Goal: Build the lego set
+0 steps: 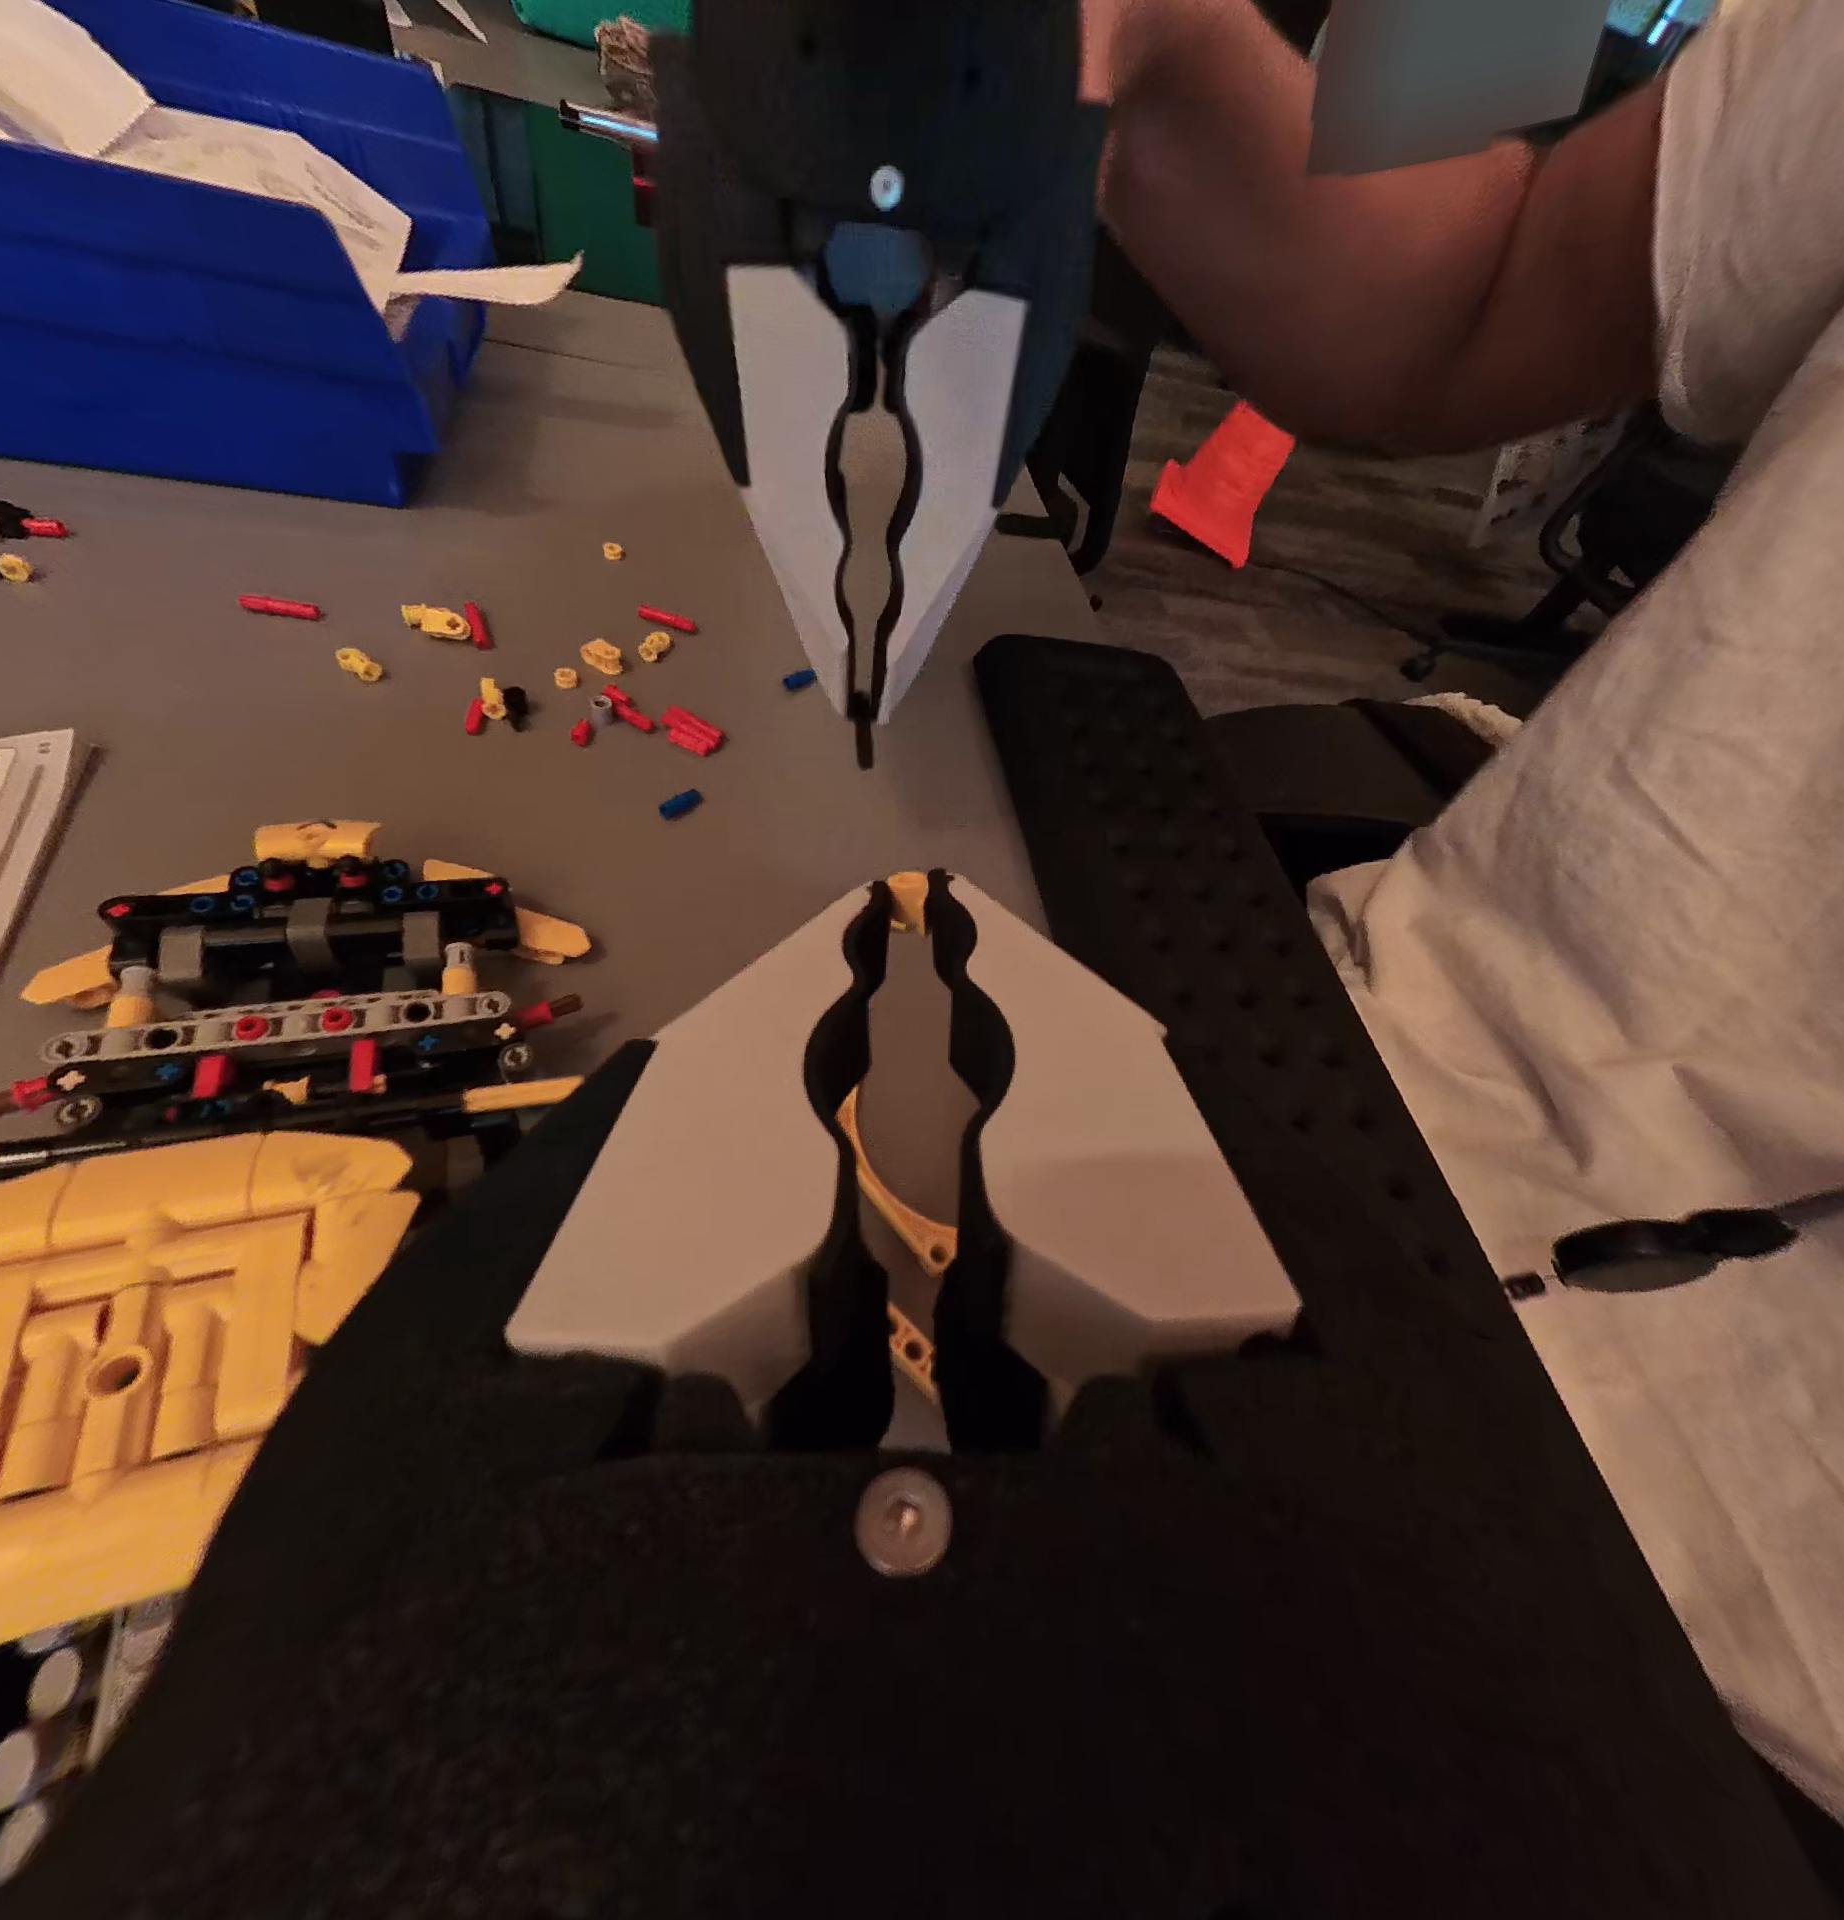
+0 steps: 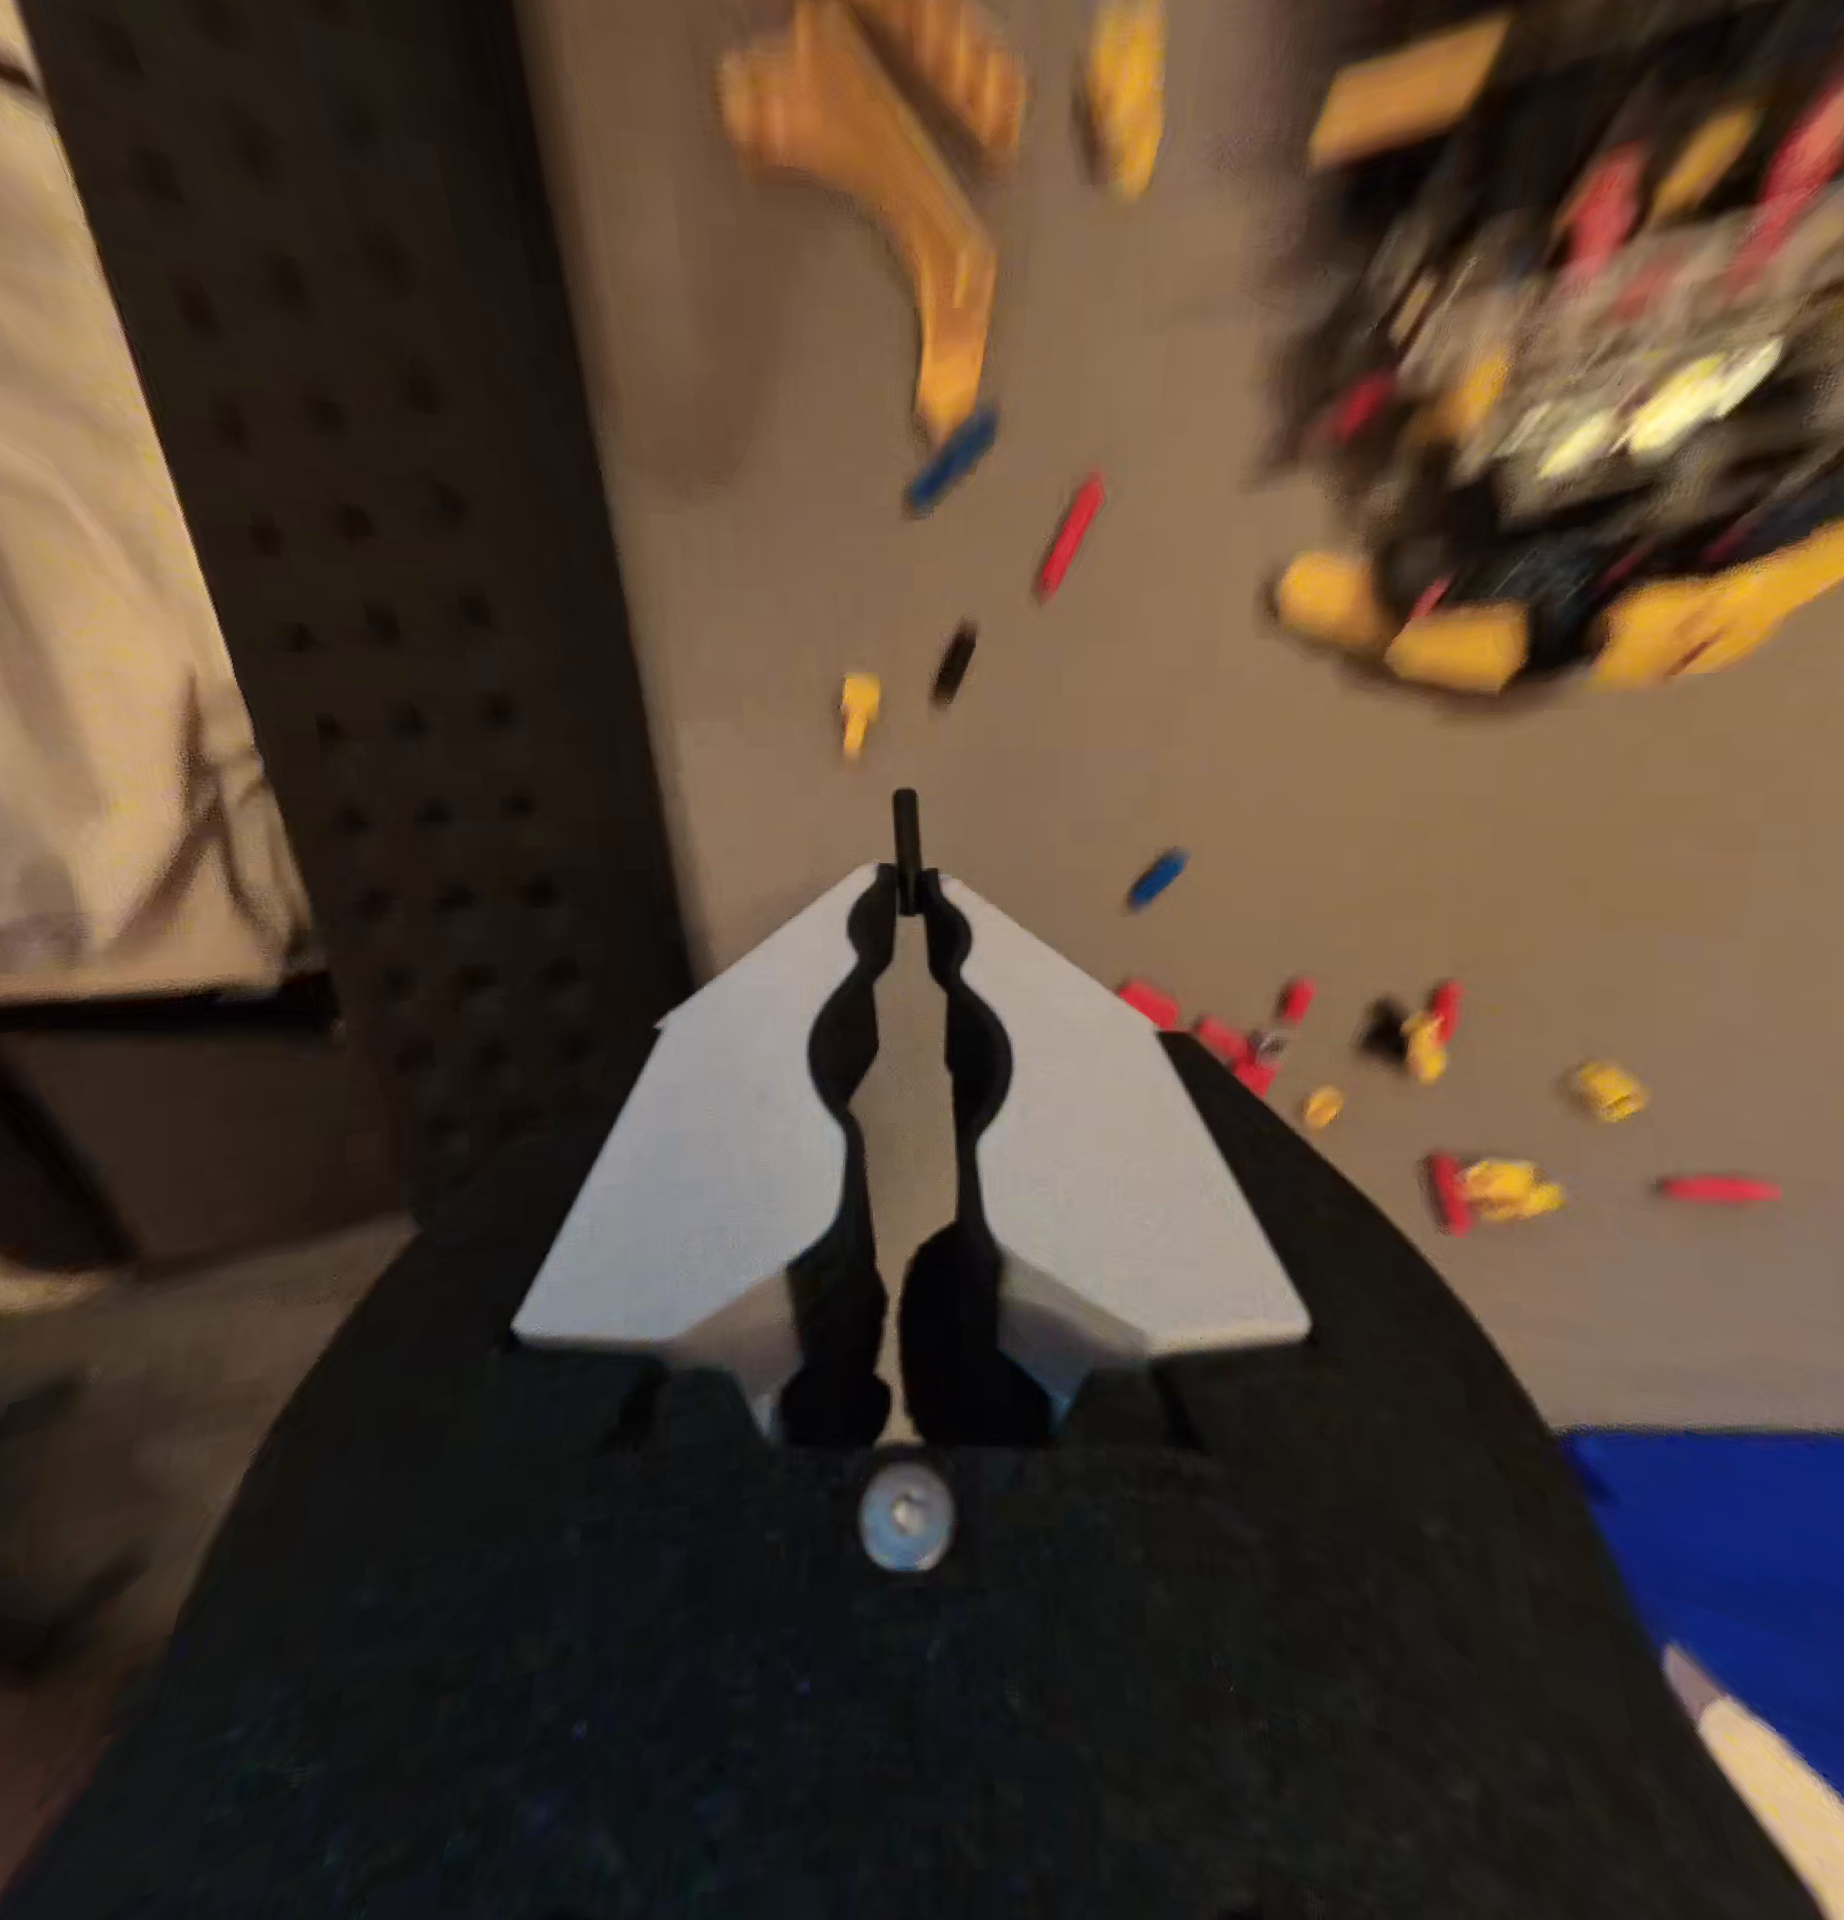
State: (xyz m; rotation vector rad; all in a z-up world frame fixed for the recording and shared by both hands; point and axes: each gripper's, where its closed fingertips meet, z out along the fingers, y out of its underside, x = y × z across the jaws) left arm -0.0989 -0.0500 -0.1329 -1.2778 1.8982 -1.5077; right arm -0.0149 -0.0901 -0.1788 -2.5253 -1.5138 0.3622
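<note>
Pin point(image 2: 905, 847), black, pinched by right gripper point(image 2: 905, 883) | left gripper point(image 1: 907, 894) pinching yellow piece point(image 1: 905, 896)

The right wrist view is smeared: the model point(image 2: 1583, 416) beyond the right gripper point(image 2: 905, 883) is a streak of black, yellow and red, its parts past telling. The left gripper point(image 1: 905, 902) hides most of the yellow piece point(image 1: 902, 1205) it pinches. Left of that gripper, the yellow panel point(image 1: 139, 1351) and booklet point(image 1: 9, 831) run off the edge.
</note>
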